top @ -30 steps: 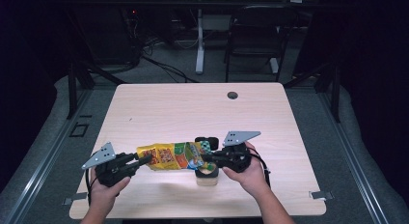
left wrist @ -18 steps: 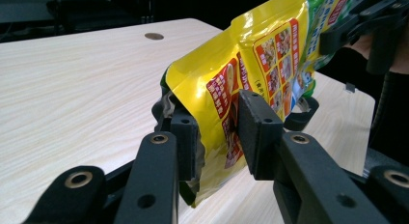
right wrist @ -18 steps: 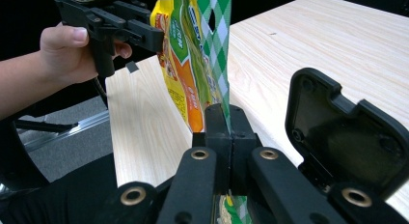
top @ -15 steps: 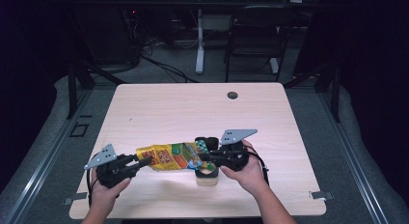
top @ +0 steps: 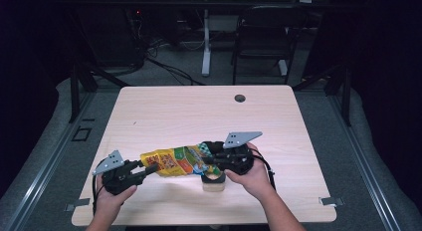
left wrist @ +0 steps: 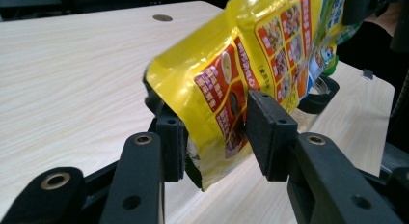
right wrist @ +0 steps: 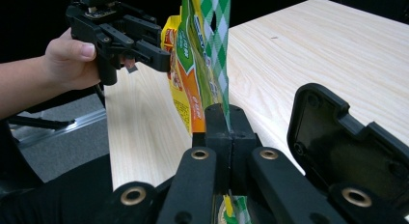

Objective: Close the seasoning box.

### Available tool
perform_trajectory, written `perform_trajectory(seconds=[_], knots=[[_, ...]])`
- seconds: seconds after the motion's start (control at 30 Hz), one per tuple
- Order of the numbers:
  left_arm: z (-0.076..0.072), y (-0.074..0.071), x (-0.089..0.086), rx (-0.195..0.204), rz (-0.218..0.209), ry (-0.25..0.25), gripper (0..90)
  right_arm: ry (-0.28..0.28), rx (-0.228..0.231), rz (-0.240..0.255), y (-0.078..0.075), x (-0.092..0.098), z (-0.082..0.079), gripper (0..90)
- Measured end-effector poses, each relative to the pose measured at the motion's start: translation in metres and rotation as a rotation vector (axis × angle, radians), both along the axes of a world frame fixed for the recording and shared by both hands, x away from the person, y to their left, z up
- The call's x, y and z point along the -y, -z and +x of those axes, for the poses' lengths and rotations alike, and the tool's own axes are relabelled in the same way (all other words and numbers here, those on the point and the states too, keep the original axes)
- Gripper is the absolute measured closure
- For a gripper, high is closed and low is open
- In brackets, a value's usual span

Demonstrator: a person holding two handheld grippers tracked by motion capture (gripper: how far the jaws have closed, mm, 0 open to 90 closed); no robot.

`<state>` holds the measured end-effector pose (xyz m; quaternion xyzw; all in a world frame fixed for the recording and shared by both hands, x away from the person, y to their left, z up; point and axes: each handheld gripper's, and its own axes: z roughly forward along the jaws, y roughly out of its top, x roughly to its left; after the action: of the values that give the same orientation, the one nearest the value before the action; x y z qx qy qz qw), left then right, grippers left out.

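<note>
Item: snack bag (top: 174, 161), yellow with green and checked print, held off the table (top: 164, 111) and stretched lengthwise between two claws, just above and left of a small round container (top: 213, 180) whose black lid (right wrist: 347, 137) stands open beside it. Judged purpose: the bag's mouth is kept over the container for pouring or sealing.

Right claw (top: 211, 159): jaws fully closed, pinching the bag's checked top edge (right wrist: 219, 55) directly over the container.

Left claw (left wrist: 217, 132): at the bag's yellow far end, away from the container. Jaws have just been opening; the bag's corner sits between them, one pad (left wrist: 171, 142) apparently against it, the other pad (left wrist: 265, 132) a little apart, so no grip.

Bag's weight appears borne by the right claw alone.
</note>
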<state>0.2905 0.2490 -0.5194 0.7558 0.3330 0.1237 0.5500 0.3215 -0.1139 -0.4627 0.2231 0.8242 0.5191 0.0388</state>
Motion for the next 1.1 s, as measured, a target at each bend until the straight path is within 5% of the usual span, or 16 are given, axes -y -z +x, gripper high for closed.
perform_trajectory(seconds=[1.1], knots=[[0.002, 0.011, -0.011, -0.025, 0.042, -0.042, 57.0, -0.023, 0.026, -0.002, -0.006, -0.012, 0.000, 90.0]])
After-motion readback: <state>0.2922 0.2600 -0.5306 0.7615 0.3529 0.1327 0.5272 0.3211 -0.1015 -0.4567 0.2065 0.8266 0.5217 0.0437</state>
